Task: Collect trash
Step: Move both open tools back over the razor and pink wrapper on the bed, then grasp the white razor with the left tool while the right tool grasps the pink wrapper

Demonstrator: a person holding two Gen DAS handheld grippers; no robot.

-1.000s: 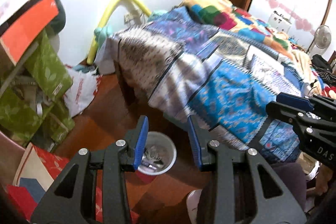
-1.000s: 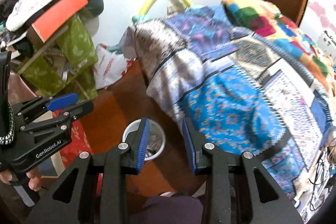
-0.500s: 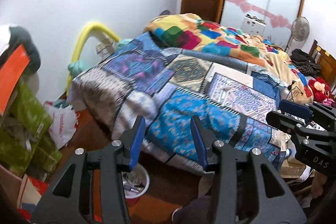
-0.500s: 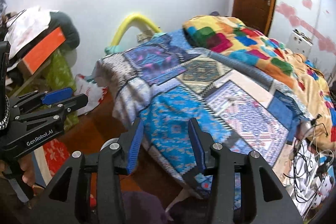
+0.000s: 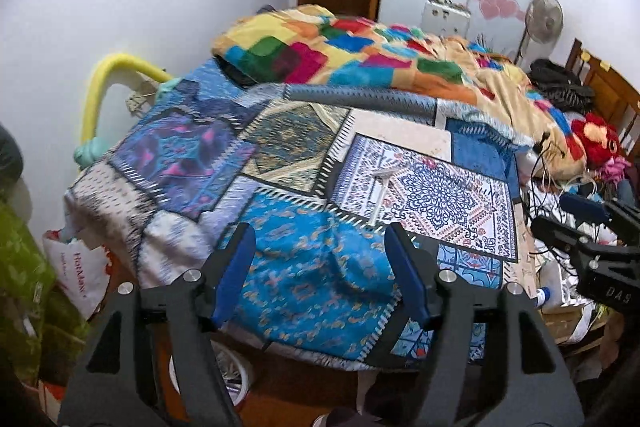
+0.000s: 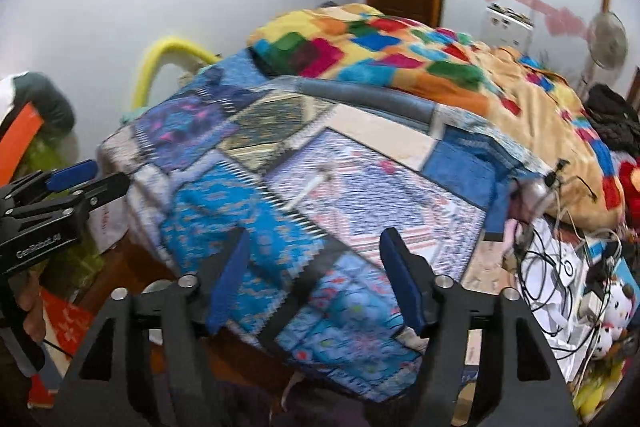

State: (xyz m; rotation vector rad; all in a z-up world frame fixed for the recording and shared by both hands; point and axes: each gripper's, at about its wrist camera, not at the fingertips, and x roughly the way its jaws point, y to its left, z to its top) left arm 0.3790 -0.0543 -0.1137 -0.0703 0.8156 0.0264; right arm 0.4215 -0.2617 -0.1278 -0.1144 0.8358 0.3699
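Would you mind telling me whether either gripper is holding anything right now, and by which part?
Nothing is held: the left gripper and right gripper both have empty, open jaws.

The black right tool [image 5: 592, 223], seen from the left wrist view, is showing white letters "DAS" on its body. The black left tool [image 6: 68, 187] is carrying "GenRobot.AI", blurred. The white plastic bag [image 5: 80, 267] on the floor is displaying red lettering, apparently "HotMaxx".

Right tongs [image 6: 316, 277] just opened wide, empty, above patchwork bed [image 6: 256, 235]; white stick [image 6: 310, 187] lies on quilt; left tongs [image 6: 86, 179] at left edge.
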